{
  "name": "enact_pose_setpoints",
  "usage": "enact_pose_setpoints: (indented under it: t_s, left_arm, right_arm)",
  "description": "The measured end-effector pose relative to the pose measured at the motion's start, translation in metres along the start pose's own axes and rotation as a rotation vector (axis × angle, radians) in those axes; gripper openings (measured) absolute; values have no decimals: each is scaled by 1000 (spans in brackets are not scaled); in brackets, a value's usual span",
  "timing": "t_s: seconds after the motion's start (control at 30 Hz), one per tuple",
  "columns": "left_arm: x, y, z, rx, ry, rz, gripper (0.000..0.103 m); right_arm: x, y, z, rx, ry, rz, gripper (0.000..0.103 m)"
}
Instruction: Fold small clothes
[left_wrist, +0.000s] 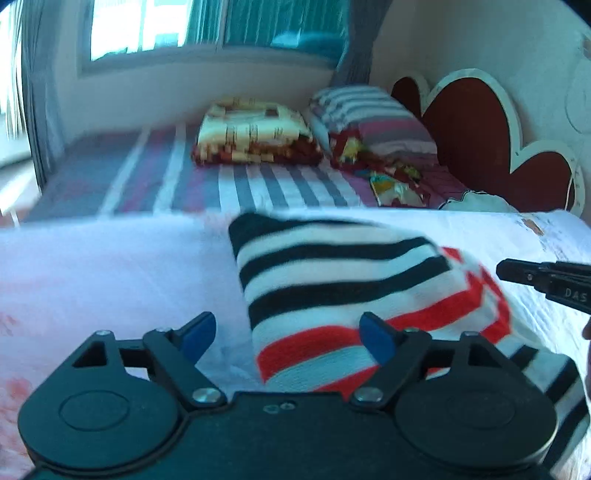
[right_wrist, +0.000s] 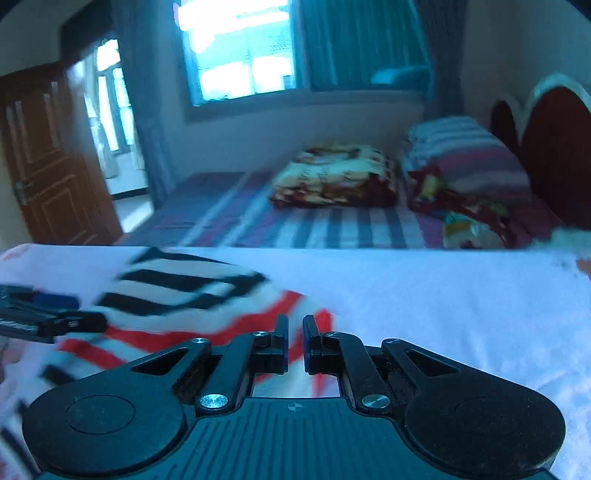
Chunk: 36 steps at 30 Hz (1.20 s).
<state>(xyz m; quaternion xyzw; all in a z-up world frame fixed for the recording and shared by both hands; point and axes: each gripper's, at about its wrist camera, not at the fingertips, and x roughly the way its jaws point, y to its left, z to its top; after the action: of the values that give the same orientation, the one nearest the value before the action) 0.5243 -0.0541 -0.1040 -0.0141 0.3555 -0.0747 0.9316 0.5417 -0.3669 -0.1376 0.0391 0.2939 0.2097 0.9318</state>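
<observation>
While the striped garment (left_wrist: 332, 291) lies folded on the white-covered surface (left_wrist: 110, 266), the left gripper (left_wrist: 288, 338) hangs over its near edge with jaws spread wide, and the right gripper (right_wrist: 295, 343) has its jaws nearly together, pinching nothing.

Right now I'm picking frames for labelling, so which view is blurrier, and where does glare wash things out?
Right wrist view: the striped knitted garment smears with motion blur; the bright window blows out. Left wrist view: stripes are sharper, the far bedding softer, and its window glares too.
</observation>
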Motion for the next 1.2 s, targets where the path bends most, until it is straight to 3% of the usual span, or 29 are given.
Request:
enact_pose_setpoints:
  t_s: [0.13, 0.2, 0.3, 0.4, 0.47, 0.53, 0.57, 0.6, 0.63, 0.7, 1.1, 1.13, 1.2]
  left_arm:
    - [8, -32, -2, 91, 49, 22, 89]
    - [19, -35, -9, 102, 73, 56, 93]
    - [18, -24, -11, 36, 84, 38, 93]
    - [-4, -24, -10, 38, 64, 57, 86]
    - [-16, -26, -12, 31, 55, 55, 85]
    - [-25, -30, -16, 27, 52, 47, 87]
    - [-28, -32, -19, 30, 51, 47, 87]
    - [-29, -33, -23, 28, 53, 45, 88]
    - [-27, -34, -25, 24, 58, 46, 88]
    - [-24, -33, -30, 8, 69, 55, 91]
    - [-32, -42, -31, 71, 66, 101, 91]
    - [-41, -40, -28, 53, 68, 82, 86]
    - [-57, -36, -28, 38, 41, 42, 86]
  right_arm:
    - [5, 34, 1, -75, 38, 15, 7]
    - [25, 36, -6, -98, 131, -50, 7]
    - [25, 33, -5, -61, 130, -56, 7]
    - [-3, 41, -2, -85, 44, -32, 8]
    - [-17, 48, -3, -102, 35, -16, 8]
    - [-26, 53, -7, -108, 25, 1, 33]
    - [-30, 58, -10, -117, 30, 2, 61]
    - [-30, 63, -13, -138, 24, 9, 64]
    - [-28, 67, -18, -161, 37, 17, 63]
    - [-12, 73, -31, -201, 143, -14, 31]
    - [0, 82, -42, -259, 157, -86, 32]
    - [-8, 76, -38, -220, 143, -83, 35]
    - [-28, 60, -34, -123, 73, -60, 74]
